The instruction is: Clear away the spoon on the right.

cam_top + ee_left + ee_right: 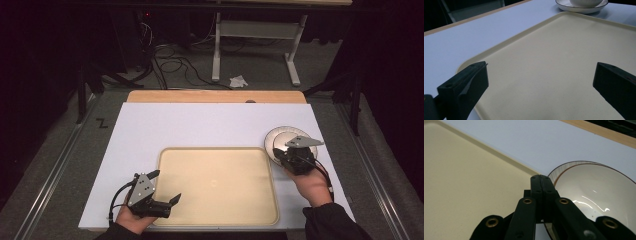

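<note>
A white bowl (pixel 283 137) stands on a dark-rimmed white plate (pixel 270 136) just right of the beige tray (pixel 220 200). My right gripper (pixel 280 154) is over the bowl's near left edge. In the right gripper view its jaws are pressed together, shut (pixel 540 182), with the bowl (pixel 594 190) showing right beside and below them; I see nothing between them. My left gripper (pixel 165 186) is open above the tray's near left corner. Its fingers (pixel 469 82) stand wide apart over the bare tray (pixel 544 50), and the bowl on its plate (pixel 584 9) is far ahead.
The tray lies on a white board (pixel 200 125) over a wooden table top (pixel 215 96). Beyond the table are a floor with cables (pixel 175 65) and a white desk frame (pixel 255 30). Metal rails (pixel 55 165) run along both sides.
</note>
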`<state>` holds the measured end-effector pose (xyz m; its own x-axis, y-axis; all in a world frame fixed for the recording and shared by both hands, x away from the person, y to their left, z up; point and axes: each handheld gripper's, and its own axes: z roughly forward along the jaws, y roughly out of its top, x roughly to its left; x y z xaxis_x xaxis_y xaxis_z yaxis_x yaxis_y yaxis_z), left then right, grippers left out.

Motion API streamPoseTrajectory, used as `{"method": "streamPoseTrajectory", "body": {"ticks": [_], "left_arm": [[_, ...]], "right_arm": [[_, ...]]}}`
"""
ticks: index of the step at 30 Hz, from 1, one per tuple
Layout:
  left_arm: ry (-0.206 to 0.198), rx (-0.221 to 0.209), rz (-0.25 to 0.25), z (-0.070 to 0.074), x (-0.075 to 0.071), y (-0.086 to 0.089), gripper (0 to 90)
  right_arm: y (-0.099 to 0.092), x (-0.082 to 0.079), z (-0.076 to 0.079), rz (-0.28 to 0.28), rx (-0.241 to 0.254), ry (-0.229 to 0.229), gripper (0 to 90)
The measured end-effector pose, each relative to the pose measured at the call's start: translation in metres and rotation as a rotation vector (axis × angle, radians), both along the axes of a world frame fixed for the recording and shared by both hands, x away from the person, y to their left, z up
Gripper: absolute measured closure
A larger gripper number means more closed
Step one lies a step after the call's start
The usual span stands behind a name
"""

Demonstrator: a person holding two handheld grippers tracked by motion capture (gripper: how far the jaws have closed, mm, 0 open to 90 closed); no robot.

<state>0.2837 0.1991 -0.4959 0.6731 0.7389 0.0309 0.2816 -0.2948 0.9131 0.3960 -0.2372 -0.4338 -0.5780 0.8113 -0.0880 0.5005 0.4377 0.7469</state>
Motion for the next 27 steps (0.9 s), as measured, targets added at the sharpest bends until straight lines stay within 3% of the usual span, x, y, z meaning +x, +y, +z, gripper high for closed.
{"method": "streamPoseTrajectory", "body": {"ticks": [5,9,23,27], "left_arm": [[-0.002,-0.006,0.007,0.0,0.0,0.002,0.7],[-0.002,-0.004,0.006,0.0,0.0,0.002,0.7],[0.004,0.002,0.008,-0.001,0.0,0.001,0.7],[0.005,0.003,0.01,-0.001,0.0,0.001,0.7]], "right_arm": [[0.007,0.0,-0.003,0.022,-0.035,0.004,90.0],[0.001,-0.007,-0.004,0.028,-0.035,0.0,90.0],[-0.06,-0.031,-0.006,-0.085,-0.038,-0.02,90.0],[-0.065,-0.034,-0.004,-0.1,-0.014,-0.032,90.0]]}}
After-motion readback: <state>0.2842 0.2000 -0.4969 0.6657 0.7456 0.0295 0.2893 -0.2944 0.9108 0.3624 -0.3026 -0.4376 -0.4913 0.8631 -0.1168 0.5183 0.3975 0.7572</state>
